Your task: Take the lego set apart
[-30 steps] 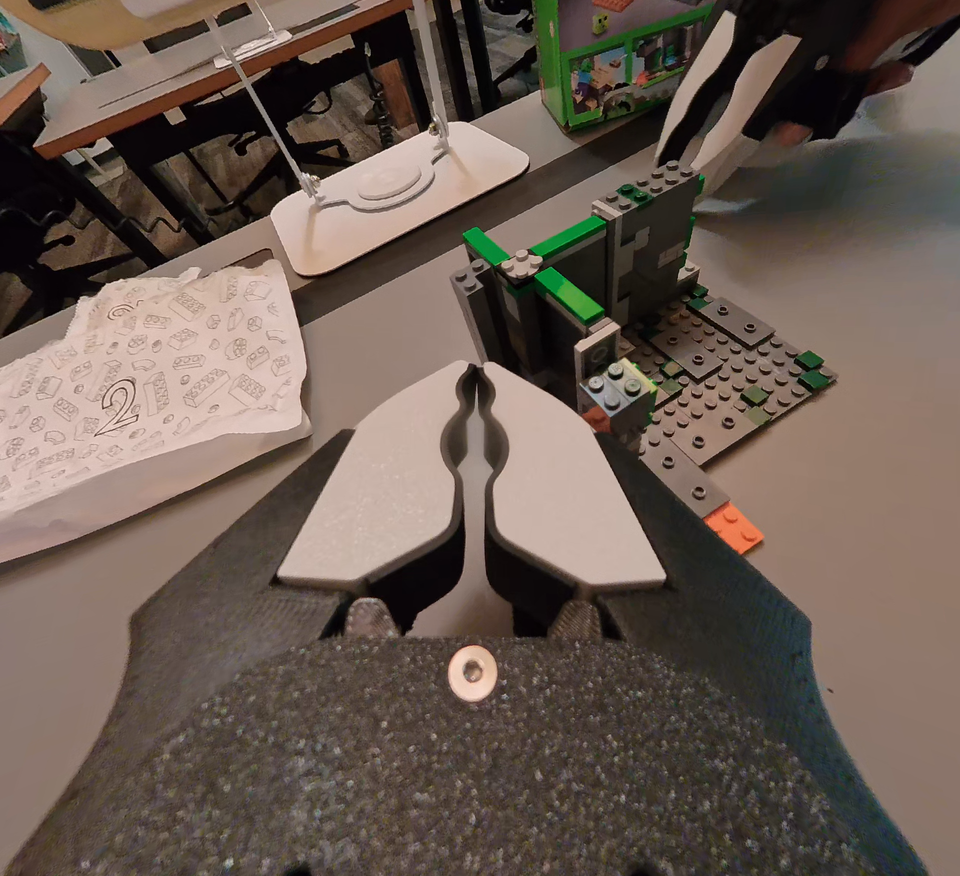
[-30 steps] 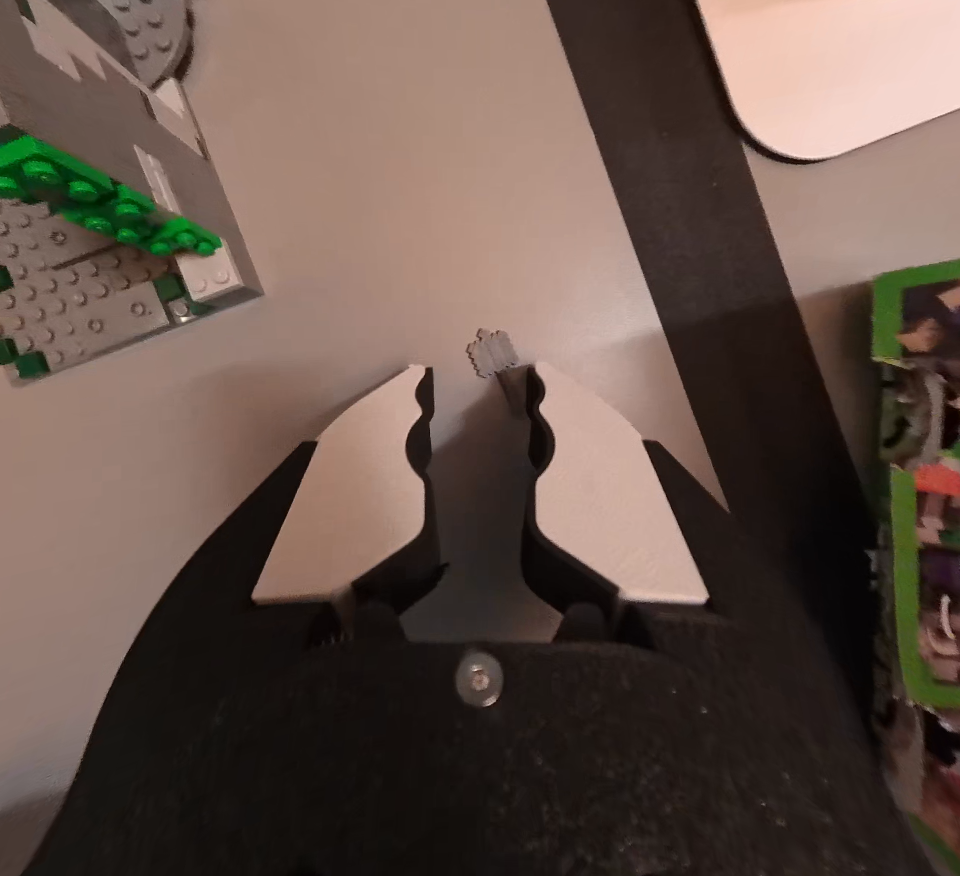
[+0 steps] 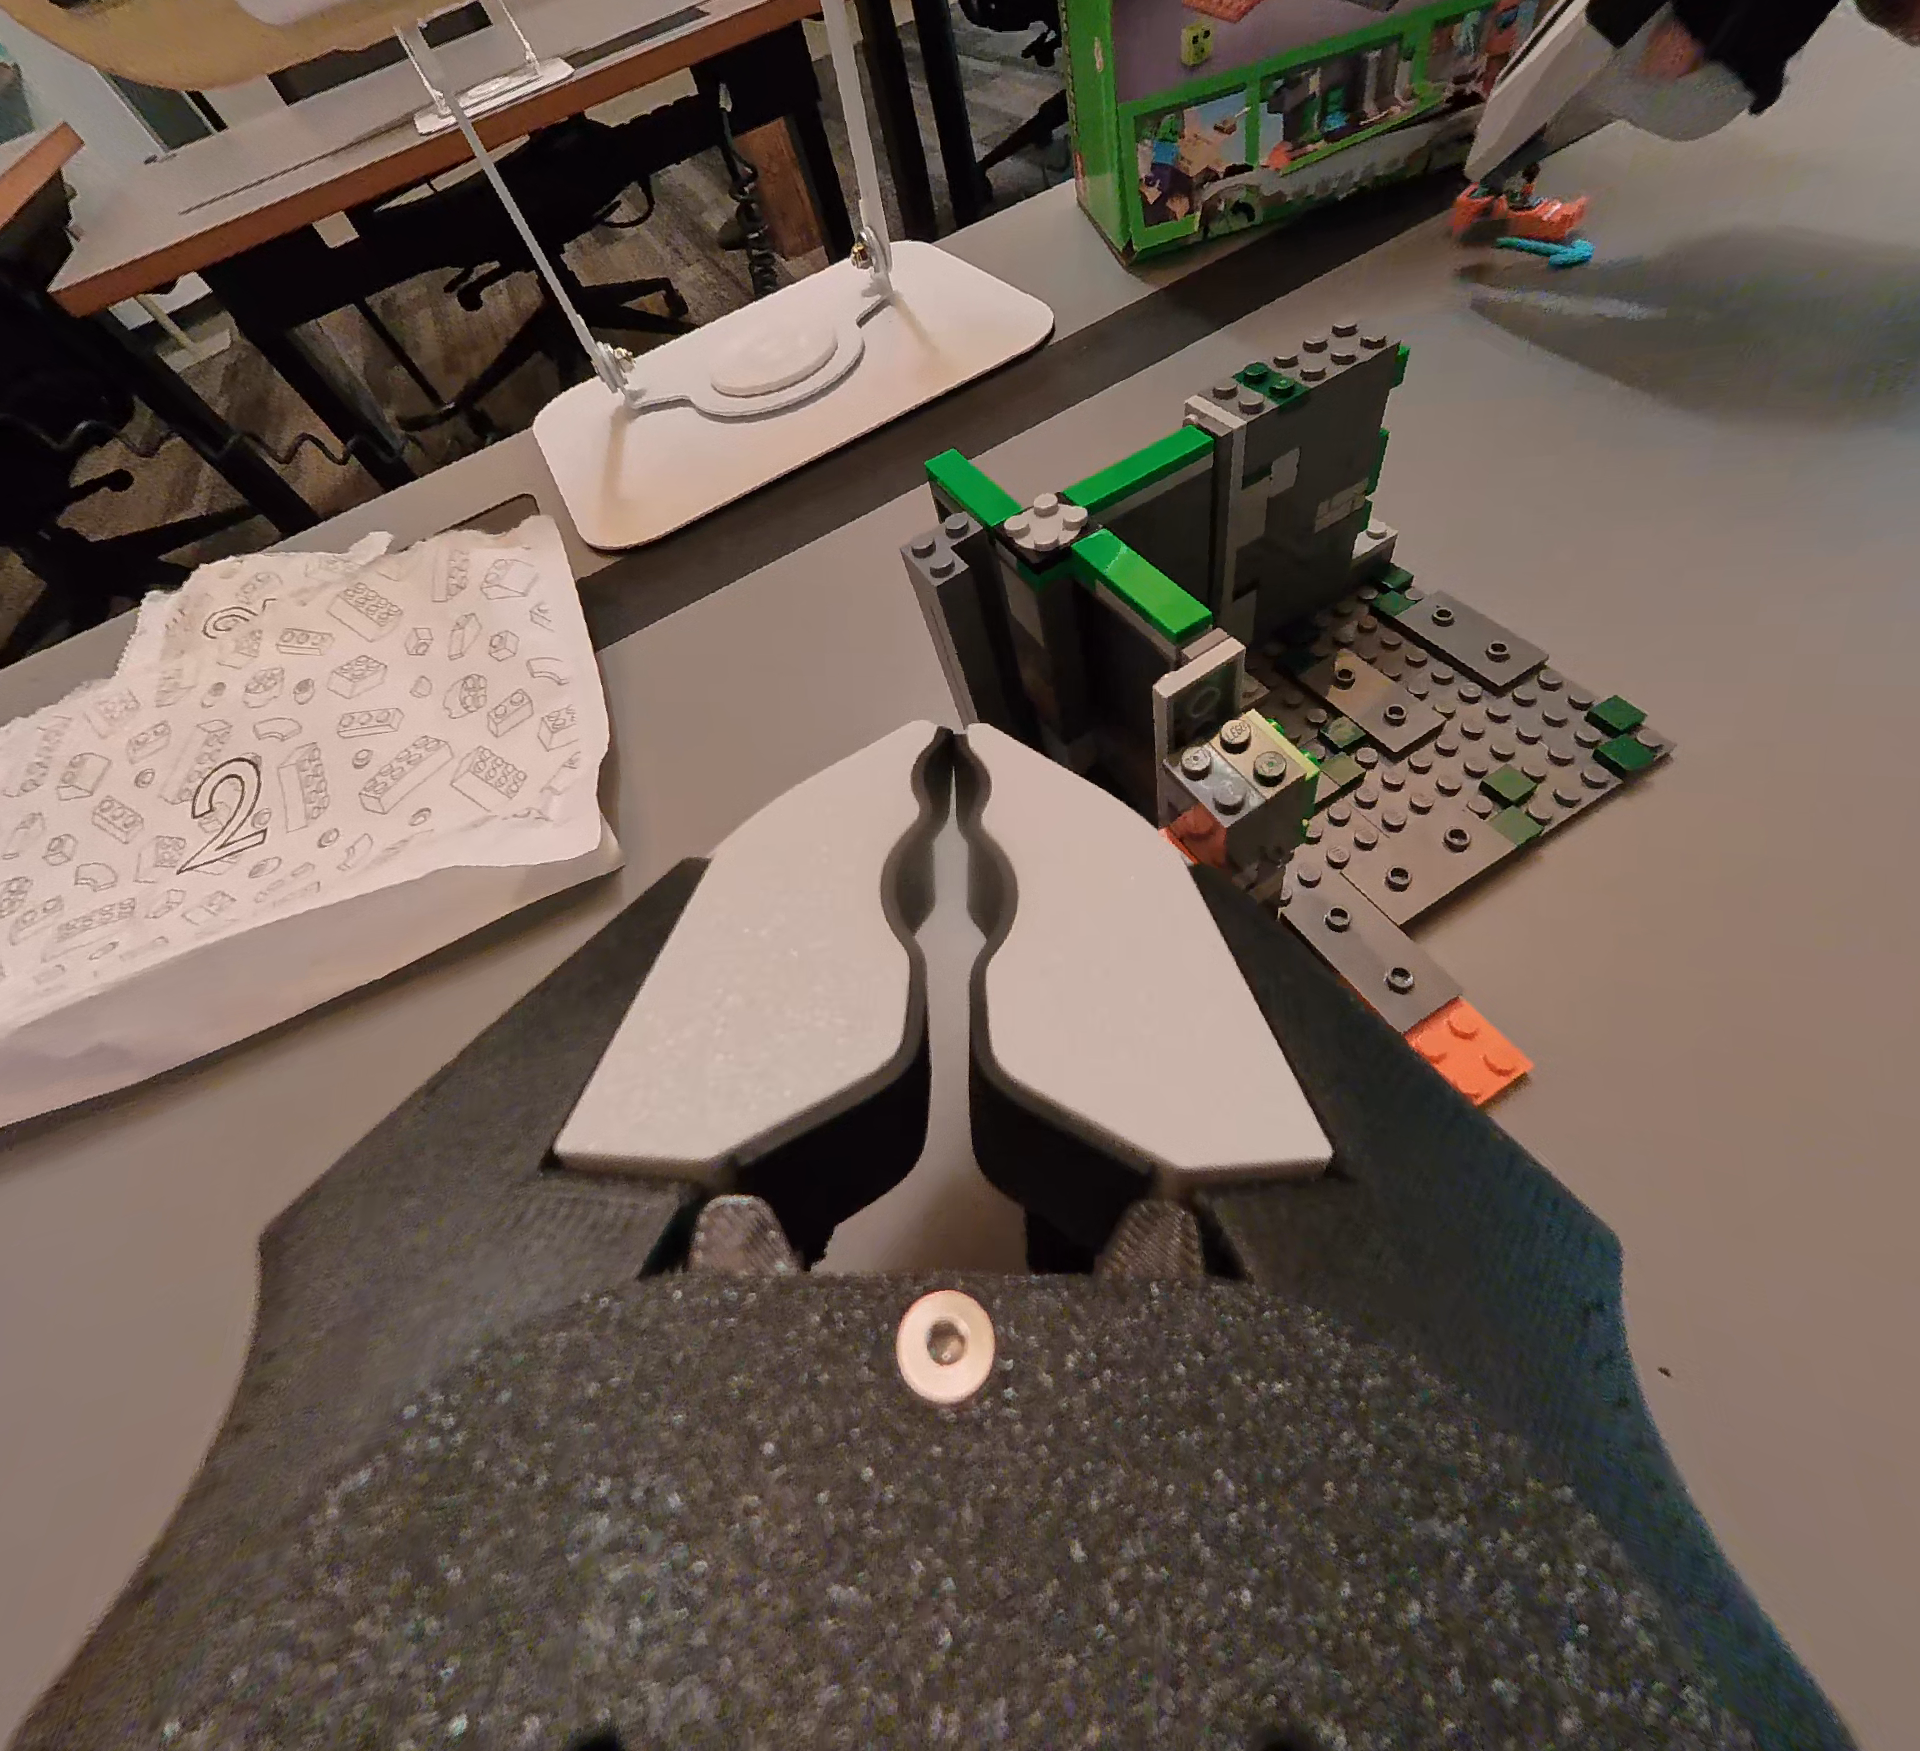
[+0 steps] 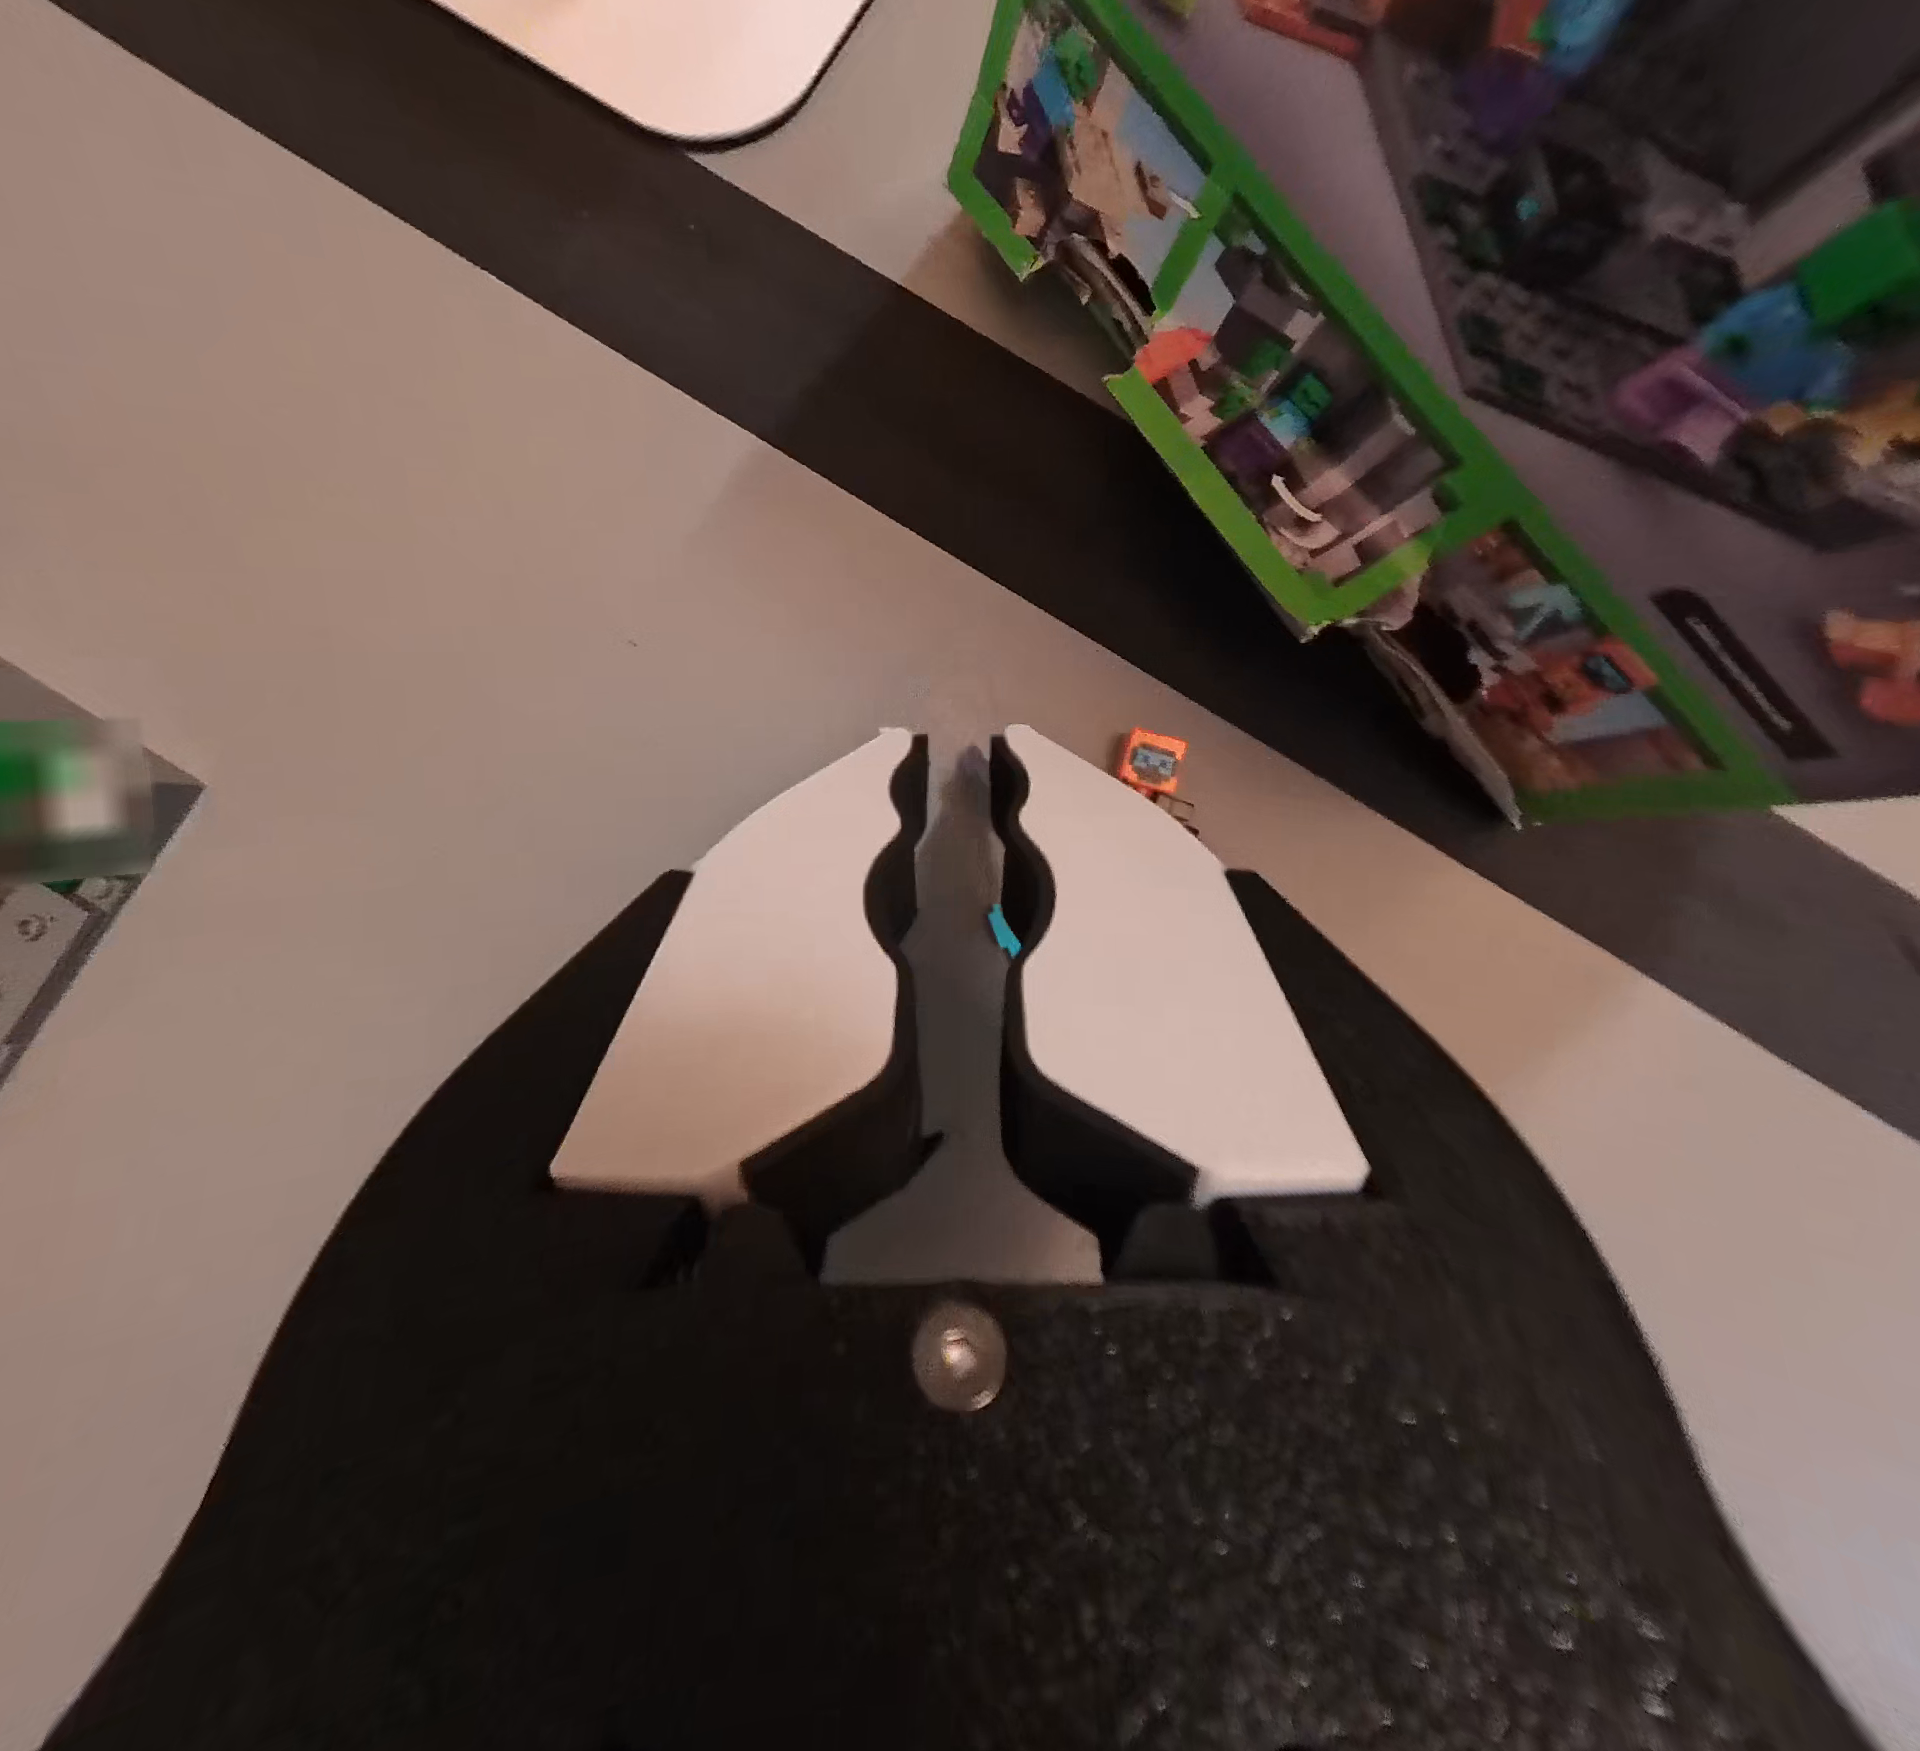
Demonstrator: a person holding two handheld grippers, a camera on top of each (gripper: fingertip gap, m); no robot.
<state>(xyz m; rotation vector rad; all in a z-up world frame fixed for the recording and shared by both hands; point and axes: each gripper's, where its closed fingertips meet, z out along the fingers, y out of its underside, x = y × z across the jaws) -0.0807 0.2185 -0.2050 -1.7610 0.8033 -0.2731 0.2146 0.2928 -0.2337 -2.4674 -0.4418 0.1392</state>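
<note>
**Tech A:** On the grey worktop (image 3: 1714, 1026), where is the lego set sitting?

**Tech B:** The lego set (image 3: 1278, 662) is resting just ahead and to the right of the left hand-held gripper (image 3: 961, 745). Its dark studded baseplate is lying flat, grey walls with green trim are standing upright along its far-left side, and an orange plate is projecting from the near corner.

**Tech A:** Left hand-held gripper state?

**Tech B:** Its fingertips are meeting at the front with nothing between them. It is hovering near the set without touching it.

**Tech A:** Right hand-held gripper?

**Tech B:** The right hand-held gripper (image 4: 956, 745) is pointing down at the worktop near the green box (image 4: 1455, 330). A narrow gap is showing between its fingers; no piece is visibly gripped. A small orange piece (image 4: 1153, 756) is lying just beside its right fingertip, and a blue sliver is showing below the gap.

**Tech A:** Surrounding items?

**Tech B:** A torn paper bag (image 3: 281, 766) is lying to the left, and a white stand base (image 3: 790, 392) is sitting behind it.
</note>
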